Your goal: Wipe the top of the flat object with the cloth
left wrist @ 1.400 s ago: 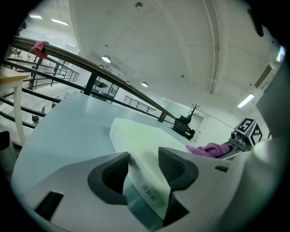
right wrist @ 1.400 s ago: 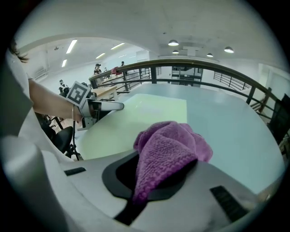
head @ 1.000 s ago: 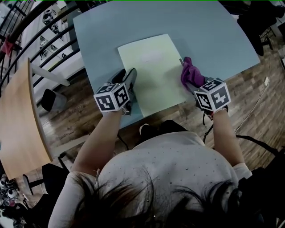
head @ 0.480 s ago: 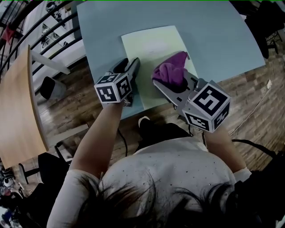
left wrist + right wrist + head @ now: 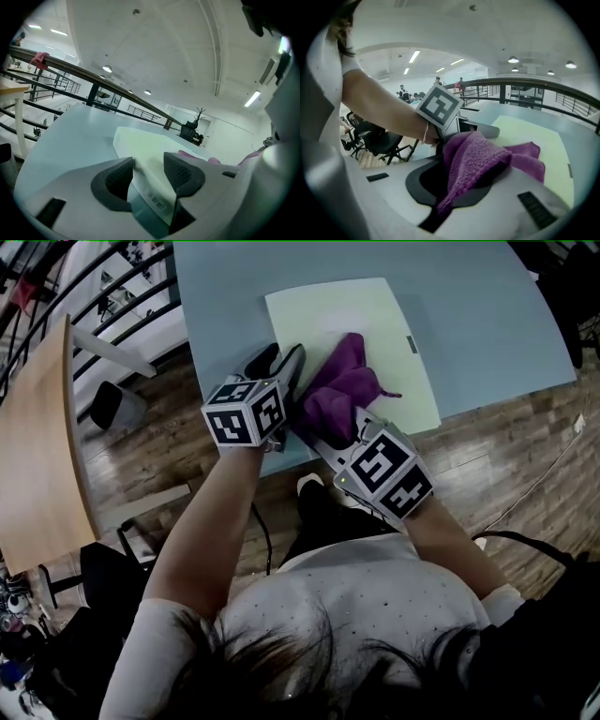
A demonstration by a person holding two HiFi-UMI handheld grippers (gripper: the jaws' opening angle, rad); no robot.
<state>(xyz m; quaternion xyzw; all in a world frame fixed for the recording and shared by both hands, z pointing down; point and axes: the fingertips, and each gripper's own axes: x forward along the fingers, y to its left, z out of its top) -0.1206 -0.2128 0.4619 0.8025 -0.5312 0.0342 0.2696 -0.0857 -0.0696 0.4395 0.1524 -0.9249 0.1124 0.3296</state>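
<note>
The flat object is a pale yellow-green board (image 5: 366, 334) lying on the blue-grey table (image 5: 487, 306). My left gripper (image 5: 284, 371) is at the board's near left edge. In the left gripper view the board (image 5: 145, 143) runs in between the pads and fills the gap of the left gripper (image 5: 147, 171). My right gripper (image 5: 328, 425) is shut on a bunched purple cloth (image 5: 339, 385), which rests on the board's near left part, right beside the left gripper. In the right gripper view the cloth (image 5: 483, 154) drapes over and hides the tips of the right gripper (image 5: 464, 180).
A wooden tabletop (image 5: 37, 456) stands to the left, past a dark railing (image 5: 112, 296) and a grey stool (image 5: 108, 404). The table's near edge runs just under both grippers, with wood floor (image 5: 506, 456) below. A small dark tag (image 5: 411, 343) sits near the board's right edge.
My right gripper has carried the cloth from the board's right edge leftward across its top to beside the left gripper. The left gripper has kept its hold on the board's left edge.
</note>
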